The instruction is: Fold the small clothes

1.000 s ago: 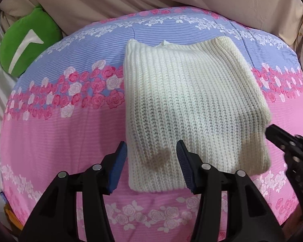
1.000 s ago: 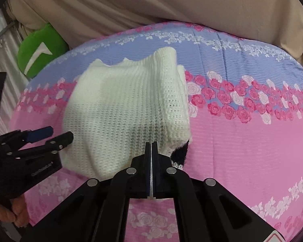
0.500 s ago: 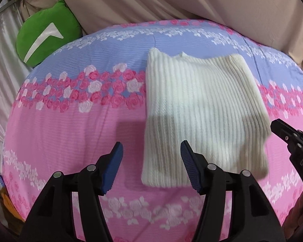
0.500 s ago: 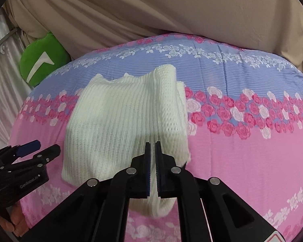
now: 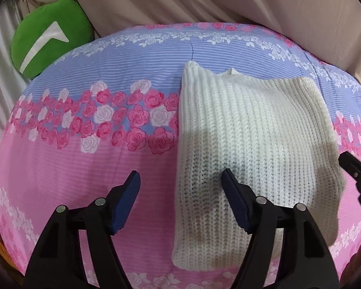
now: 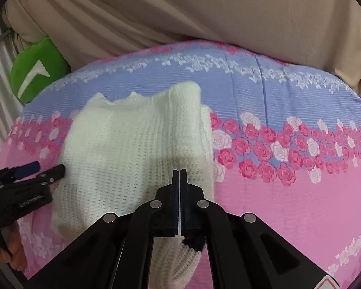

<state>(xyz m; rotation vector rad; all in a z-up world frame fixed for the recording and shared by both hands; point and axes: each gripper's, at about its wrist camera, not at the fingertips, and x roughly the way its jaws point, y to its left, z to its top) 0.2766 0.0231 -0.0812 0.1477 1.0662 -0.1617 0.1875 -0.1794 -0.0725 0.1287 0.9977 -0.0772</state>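
While the white knitted sweater (image 5: 250,149) lies folded into a rough rectangle on the bed (image 5: 89,168), both tools hang over its near end. The bed has a cover striped in pink and blue with bands of roses, and the sweater sits toward the right of the left wrist view, its ribs running away from the camera and its neckline at the far edge.

The left tool (image 5: 180,202) points steeply down with its jaws opening; they stand wide. The sweater's left edge shows in the gap between the blue pads (image 5: 128,200), but neither pad presses on it: the left pad is over the bare cover and the right pad is over the knit.

The right tool (image 6: 179,200) has its jaws closed tight together, with only a thin pale line between the pads; whether any knit is pinched there cannot be told. It sits over the sweater's near right part, where a thicker folded strip runs along the right side. A small dark patch (image 6: 195,242) shows at the sweater's near edge beneath this tool.

A green cushion (image 5: 50,36) with a white mark rests at the far left of the bed, against a beige cloth (image 5: 204,0) backdrop.
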